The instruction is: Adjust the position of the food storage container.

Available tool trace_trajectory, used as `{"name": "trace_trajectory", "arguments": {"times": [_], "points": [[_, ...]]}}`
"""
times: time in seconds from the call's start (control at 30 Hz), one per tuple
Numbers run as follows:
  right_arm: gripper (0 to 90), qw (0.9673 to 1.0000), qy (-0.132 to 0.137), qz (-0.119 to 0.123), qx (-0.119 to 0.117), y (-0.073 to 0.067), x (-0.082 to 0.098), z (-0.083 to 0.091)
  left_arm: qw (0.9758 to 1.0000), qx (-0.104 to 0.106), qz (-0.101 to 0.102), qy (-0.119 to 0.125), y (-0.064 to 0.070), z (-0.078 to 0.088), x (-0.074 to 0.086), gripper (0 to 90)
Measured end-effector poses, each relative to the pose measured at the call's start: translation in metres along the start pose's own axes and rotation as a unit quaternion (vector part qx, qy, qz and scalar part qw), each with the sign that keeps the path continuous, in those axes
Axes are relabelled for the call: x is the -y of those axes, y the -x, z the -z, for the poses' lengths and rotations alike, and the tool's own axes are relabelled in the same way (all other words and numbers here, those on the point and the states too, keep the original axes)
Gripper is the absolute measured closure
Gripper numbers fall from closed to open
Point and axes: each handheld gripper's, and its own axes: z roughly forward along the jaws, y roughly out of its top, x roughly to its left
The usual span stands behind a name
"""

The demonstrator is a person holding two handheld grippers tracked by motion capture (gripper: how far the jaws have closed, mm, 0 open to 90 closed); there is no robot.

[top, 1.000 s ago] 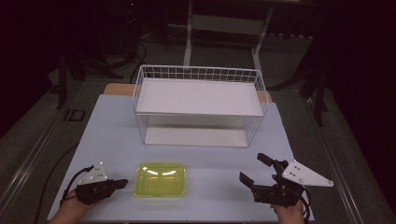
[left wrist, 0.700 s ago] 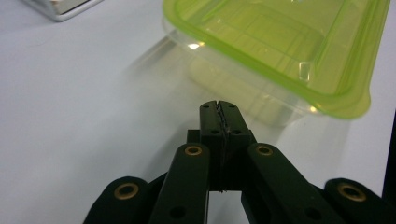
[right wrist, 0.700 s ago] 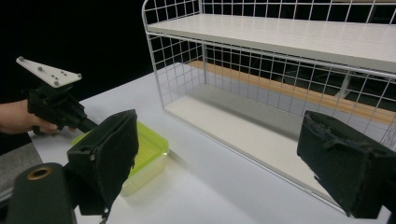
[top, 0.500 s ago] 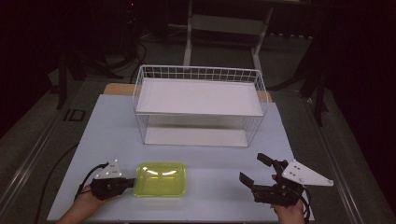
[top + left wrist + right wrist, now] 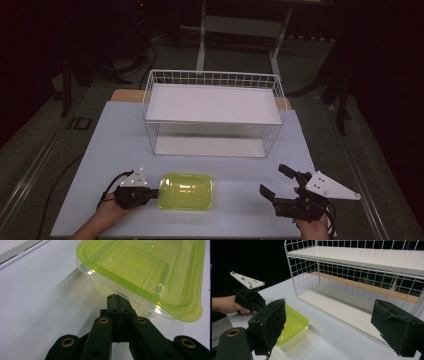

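Left fingers [image 5: 117, 298] closed, empty, tips under box [image 5: 186, 190] lid rim, maybe touching. Lever up gently, steady. Right fingers [image 5: 278, 181] wide open, empty.

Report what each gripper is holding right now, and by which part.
Nothing is held. The left gripper is shut, its tips under the rim of the green-lidded container, gripping nothing. The right gripper is open and empty.
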Motion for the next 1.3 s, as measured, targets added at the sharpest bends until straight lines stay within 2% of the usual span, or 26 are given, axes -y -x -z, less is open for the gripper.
{"name": "trace_trajectory", "arguments": {"times": [0.2, 0.3, 0.5, 0.63, 1.3], "points": [[12.6, 1.0000, -0.001, 0.001, 0.001, 0.000, 0.000, 0.001, 0.9998, 0.018, -0.007, -0.001, 0.009, -0.012, -0.006, 90.0], [12.6, 1.0000, -0.001, 0.001, -0.001, 0.000, 0.000, 0.000, 0.9997, 0.016, -0.015, -0.011, 0.014, -0.016, -0.008, 90.0], [12.6, 1.0000, -0.004, 0.002, -0.002, -0.001, 0.001, 0.000, 1.0000, 0.009, -0.004, -0.002, 0.015, 0.000, -0.003, 90.0], [12.6, 1.0000, -0.003, -0.001, -0.003, -0.001, 0.002, 0.000, 1.0000, 0.002, -0.003, -0.002, 0.016, 0.001, -0.001, 90.0], [12.6, 0.9999, -0.011, -0.005, -0.006, 0.001, 0.009, -0.003, 0.9997, 0.020, -0.012, 0.000, 0.018, -0.032, -0.025, 90.0]]}}
